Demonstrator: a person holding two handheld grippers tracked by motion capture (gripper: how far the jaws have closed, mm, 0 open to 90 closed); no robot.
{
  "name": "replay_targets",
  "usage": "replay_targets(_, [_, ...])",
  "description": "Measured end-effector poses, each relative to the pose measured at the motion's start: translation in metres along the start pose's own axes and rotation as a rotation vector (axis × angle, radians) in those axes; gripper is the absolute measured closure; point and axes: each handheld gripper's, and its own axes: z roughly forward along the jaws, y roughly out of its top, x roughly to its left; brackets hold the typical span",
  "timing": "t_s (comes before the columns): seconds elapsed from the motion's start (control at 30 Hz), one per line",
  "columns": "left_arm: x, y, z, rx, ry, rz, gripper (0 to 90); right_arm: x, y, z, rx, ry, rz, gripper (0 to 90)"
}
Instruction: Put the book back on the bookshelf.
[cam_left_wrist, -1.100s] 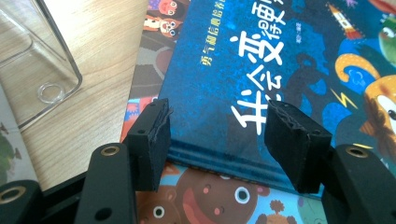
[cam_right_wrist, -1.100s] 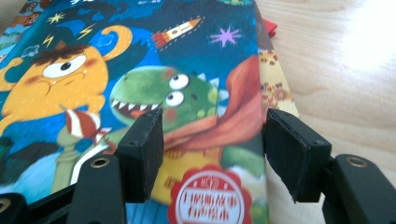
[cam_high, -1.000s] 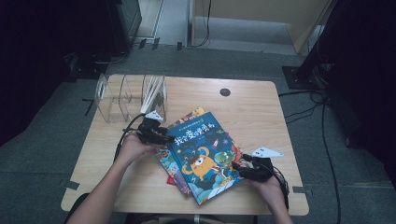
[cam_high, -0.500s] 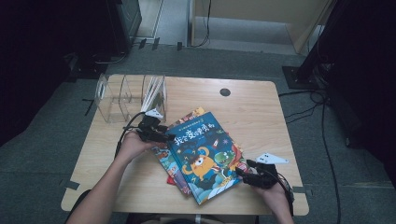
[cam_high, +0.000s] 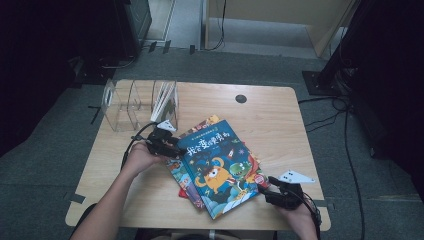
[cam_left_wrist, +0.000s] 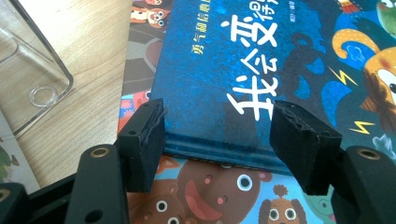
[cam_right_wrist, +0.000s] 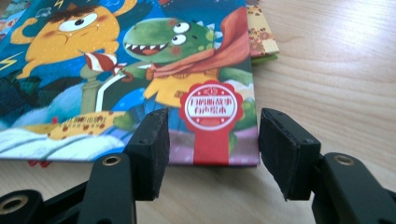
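A: From the high view, where is the blue book (cam_high: 218, 167)?
B: Top of a small stack (cam_high: 186, 181) at the middle of the table (cam_high: 280, 120). Its long axis runs from about 11 o'clock to 5 o'clock. The left gripper (cam_high: 167, 148) is at its 10 o'clock corner, the right gripper (cam_high: 274, 194) near its 4 o'clock corner. A clear rack (cam_high: 137, 102) stands at 11 o'clock from the stack.

A: And in the left gripper view?
B: The left gripper (cam_left_wrist: 218, 140) has its jaws well apart, one on either side of the book (cam_left_wrist: 261, 70) edge. They have just been opening, and the pads do not press on the cover. The title runs upward toward 1 o'clock. Another book (cam_left_wrist: 210, 191) lies beneath, and the rack (cam_left_wrist: 28, 79) is at 10 o'clock.

A: The right gripper view?
B: The right gripper (cam_right_wrist: 212, 149) has just been narrowing, yet the jaws stand apart, framing the book's (cam_right_wrist: 140, 56) near corner with the red seal between them. I see no pad squeezing it. The cover stretches away toward 11 o'clock, flat on the table (cam_right_wrist: 336, 60).
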Motion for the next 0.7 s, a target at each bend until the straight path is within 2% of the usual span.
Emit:
replay_targets(0.07, [0.0,0.0,0.001,-0.005,0.024,0.003,36.4,0.001,-0.002,-0.003,0.001,-0.005,-0.006,44.7])
replay_targets(0.2, [0.002,0.0,0.0,-0.018,0.011,-0.019,35.8,0.001,-0.002,-0.003,0.001,-0.01,-0.006,46.0])
replay_targets(0.3, [0.005,0.0,0.001,-0.031,0.007,-0.03,36.0,0.0,-0.002,-0.005,-0.001,-0.019,-0.008,52.4])
replay_targets(0.4, [0.007,0.001,0.002,-0.038,0.049,-0.044,37.5,-0.001,-0.001,-0.007,-0.005,-0.021,0.012,57.3])
replay_targets(0.47, [0.009,0.001,0.005,-0.034,0.039,-0.065,36.7,-0.001,-0.001,-0.009,-0.006,-0.03,0.008,60.2])
replay_targets(0.6, [0.007,0.001,0.006,-0.031,0.05,-0.051,36.7,0.001,0.0,-0.012,-0.025,-0.006,0.017,66.7])
replay_targets(0.67, [0.007,0.001,0.006,-0.03,0.049,-0.057,36.2,0.004,-0.002,-0.012,-0.002,0.012,0.012,69.6])
replay_targets(0.7, [0.007,0.001,0.005,-0.031,0.048,-0.071,36.0,0.007,-0.004,-0.012,0.018,0.026,-0.007,72.0])
